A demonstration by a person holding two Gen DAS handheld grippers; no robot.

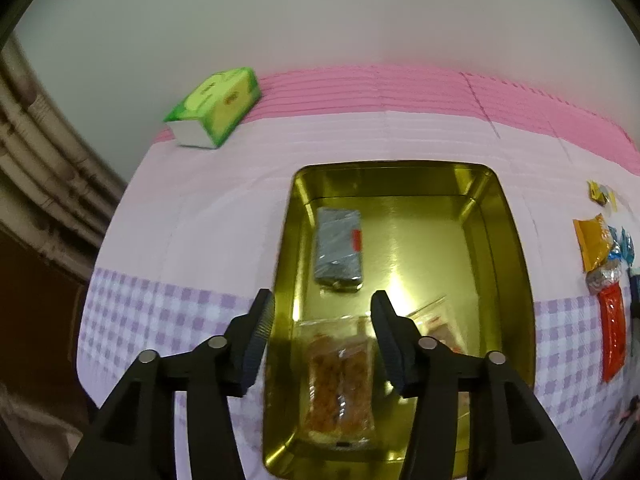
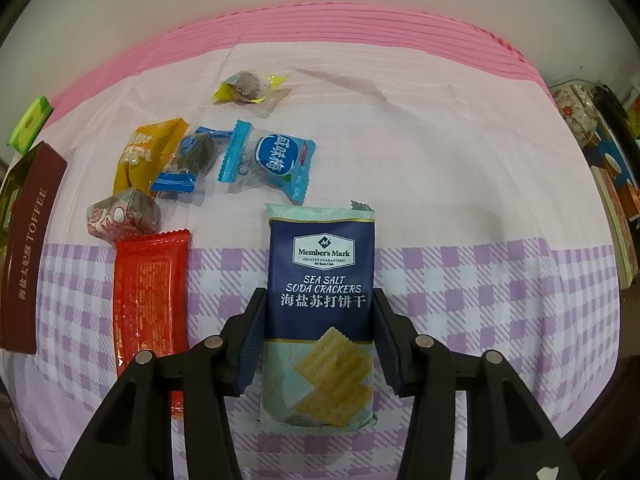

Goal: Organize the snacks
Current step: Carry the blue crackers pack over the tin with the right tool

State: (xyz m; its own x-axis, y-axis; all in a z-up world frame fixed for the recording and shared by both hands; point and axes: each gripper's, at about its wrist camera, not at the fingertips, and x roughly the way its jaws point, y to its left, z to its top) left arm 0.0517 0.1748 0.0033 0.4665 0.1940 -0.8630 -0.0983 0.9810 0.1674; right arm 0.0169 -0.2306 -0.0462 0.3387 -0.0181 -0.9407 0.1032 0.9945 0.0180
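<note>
Right gripper (image 2: 318,320) pinching cracker packet (image 2: 320,320); left gripper (image 1: 320,320) spread over gold tin (image 1: 516,264).
Packet lies flat on the checked tablecloth (image 2: 480,292) near its front edge, pads touching both long sides. Clear snack bag (image 1: 340,376) lies in the tin's near end below the left jaws, untouched; grey packet (image 1: 339,250) toward the far end.

Pink checked cloth (image 2: 460,168) over the desk — on it a gold tin (image 1: 516,264), tissue pack (image 1: 216,108), cracker packet (image 2: 320,312), red wrapper (image 2: 150,296), loose sweets (image 2: 272,160).
</note>
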